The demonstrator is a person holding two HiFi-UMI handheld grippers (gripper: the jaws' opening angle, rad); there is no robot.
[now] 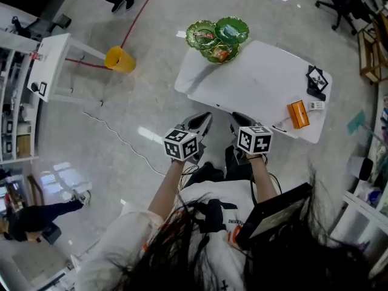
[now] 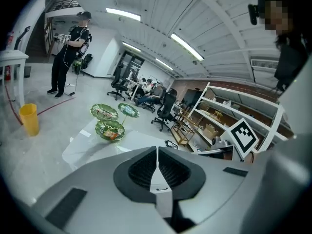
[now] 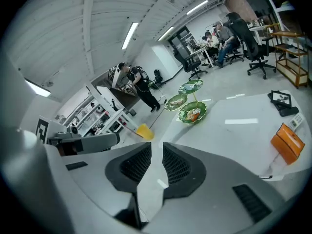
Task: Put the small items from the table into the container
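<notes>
Three small items at right end of desk (image 1: 254,80): orange box (image 1: 297,114), white piece (image 1: 314,105), black piece (image 1: 316,82). Probably light, rigid; box best pinched across narrow sides. Green tiered container (image 1: 218,35) at far corner. Left tool (image 1: 199,125) closed, empty; right tool (image 1: 241,123) slightly parted, empty.

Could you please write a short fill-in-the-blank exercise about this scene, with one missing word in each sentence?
1. The box near the right edge of the table is ____ in colour.
2. The number of green dishes at the table's far corner is ____.
3. The bucket on the floor is ____ in colour.
4. Of the left gripper and the right gripper, the one with its jaws apart is the ____ one.

Missing words: orange; three; yellow; right
</notes>
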